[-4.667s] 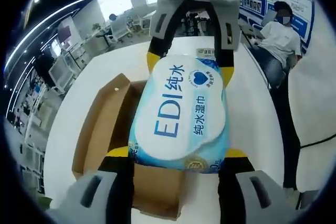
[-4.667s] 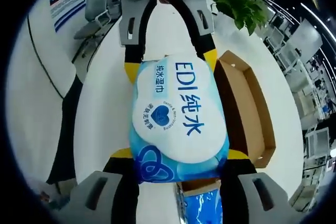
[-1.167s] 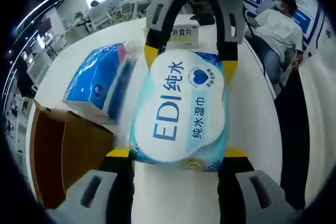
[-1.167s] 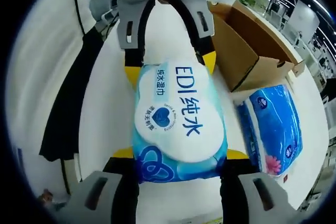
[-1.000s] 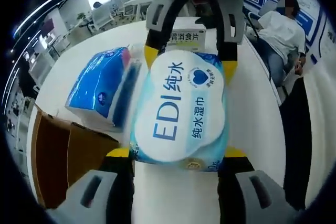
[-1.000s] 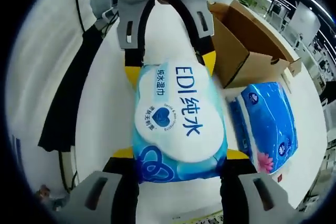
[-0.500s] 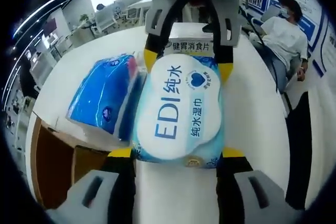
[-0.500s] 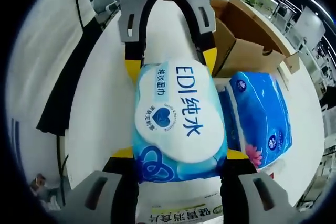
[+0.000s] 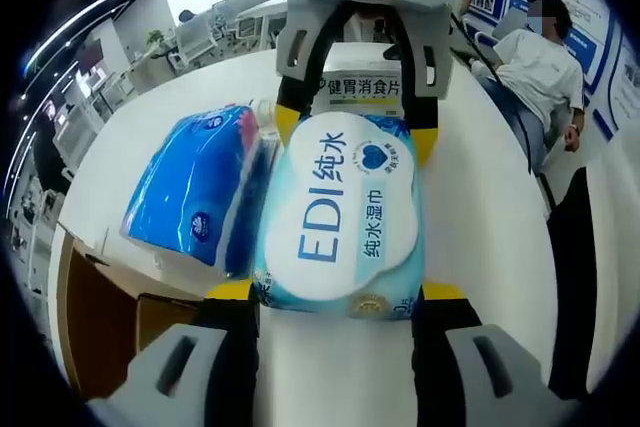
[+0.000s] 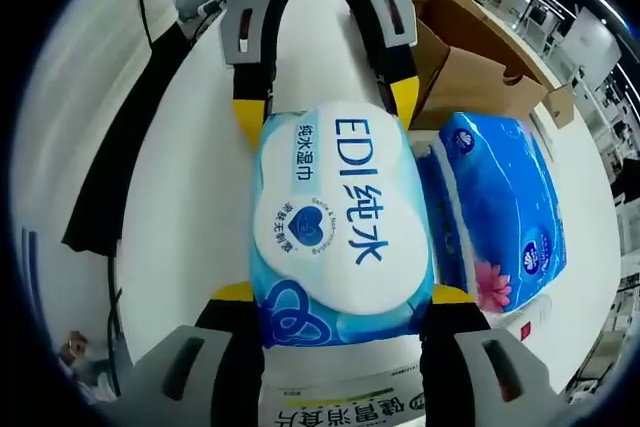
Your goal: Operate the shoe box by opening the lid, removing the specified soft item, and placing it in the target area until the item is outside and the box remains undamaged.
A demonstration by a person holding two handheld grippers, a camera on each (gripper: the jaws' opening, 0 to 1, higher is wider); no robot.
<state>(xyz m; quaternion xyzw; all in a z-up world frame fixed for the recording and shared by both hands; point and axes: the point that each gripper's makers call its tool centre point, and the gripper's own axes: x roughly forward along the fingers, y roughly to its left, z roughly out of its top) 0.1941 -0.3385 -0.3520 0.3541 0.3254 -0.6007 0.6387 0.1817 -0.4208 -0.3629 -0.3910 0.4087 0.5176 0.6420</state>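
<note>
A light-blue wet-wipes pack (image 9: 340,217) marked "EDI" is held from both ends. My left gripper (image 9: 335,292) is shut on its near end in the left gripper view, and my right gripper (image 9: 355,129) clamps the far end. In the right gripper view the same wipes pack (image 10: 340,227) sits between my right gripper (image 10: 338,294) below and the left gripper (image 10: 325,105) above. The pack hangs low over the white table, close beside a blue tissue pack (image 9: 190,192). The open brown shoe box (image 10: 470,57) stands behind the tissue pack (image 10: 495,212).
A white carton with green print (image 9: 358,87) lies just past the wipes, also seen as the carton (image 10: 340,402) near the bottom. The shoe box (image 9: 100,317) sits at the lower left. A seated person (image 9: 535,57) is off the table's right edge (image 9: 500,237).
Both grippers carried the wipes pack out over the box and down beside the blue tissue pack, toward the white carton. Both grips stay the same.
</note>
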